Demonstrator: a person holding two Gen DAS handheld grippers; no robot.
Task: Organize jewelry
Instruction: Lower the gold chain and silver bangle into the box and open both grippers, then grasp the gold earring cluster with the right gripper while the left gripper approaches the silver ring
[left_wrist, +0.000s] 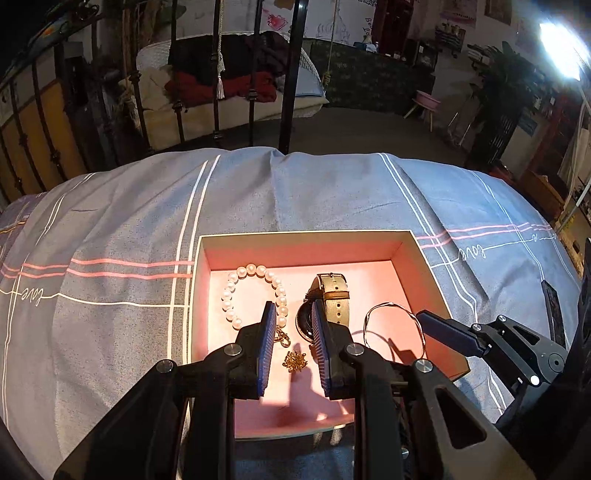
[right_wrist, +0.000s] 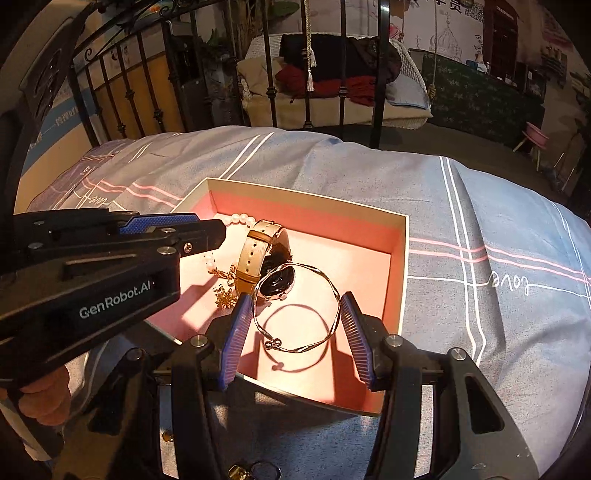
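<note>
You have 1 open box (left_wrist: 424, 258), pink inside with a cream rim, sitting flat on the bed. 4 pieces lie on its floor. The pearl bracelet (left_wrist: 255, 291) rests as an open loop at the left, gold clasp toward you. Just beside the clasp, a small gold chain (left_wrist: 294, 361) is bunched in a heap. The watch (right_wrist: 275, 280), dark round face and beige strap, lies mid-box on its side. The thin silver bangle (right_wrist: 297, 306), twisted with ball ends, leans against the watch.
</note>
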